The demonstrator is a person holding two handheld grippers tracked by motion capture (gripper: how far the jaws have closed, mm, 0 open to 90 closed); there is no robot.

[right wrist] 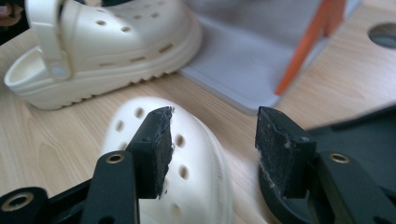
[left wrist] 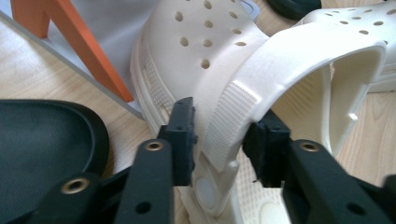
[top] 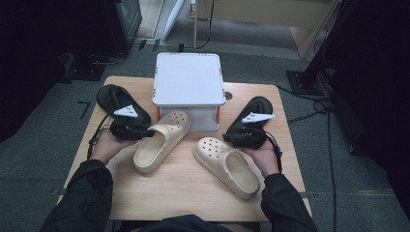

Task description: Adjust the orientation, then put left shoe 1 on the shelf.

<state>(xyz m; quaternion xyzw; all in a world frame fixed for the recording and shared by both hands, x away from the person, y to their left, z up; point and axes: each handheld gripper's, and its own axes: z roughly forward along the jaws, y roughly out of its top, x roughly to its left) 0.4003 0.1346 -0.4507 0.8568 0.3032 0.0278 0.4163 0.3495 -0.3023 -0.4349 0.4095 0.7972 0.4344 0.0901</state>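
Two cream clogs lie on the wooden table (top: 183,195). The left clog (top: 159,142) (left wrist: 205,42) points its toe under the white stand. My left gripper (top: 149,133) (left wrist: 225,136) straddles its raised heel strap (left wrist: 229,116). The strap runs between the pads with a thin gap on each side, so the jaws are open. The right clog (top: 227,164) (right wrist: 196,186) lies at an angle in front. My right gripper (top: 231,137) (right wrist: 212,140) hovers open over its toe, with nothing between the pads. The left clog (right wrist: 107,56) is also in the right gripper view, at the top left.
A white stand (top: 188,77) (right wrist: 247,60) with orange legs (left wrist: 79,46) occupies the back middle of the table. One black sandal (top: 109,96) (left wrist: 42,149) lies at the left, another (top: 254,108) (right wrist: 364,135) at the right. Cables trail over the grey floor around the table.
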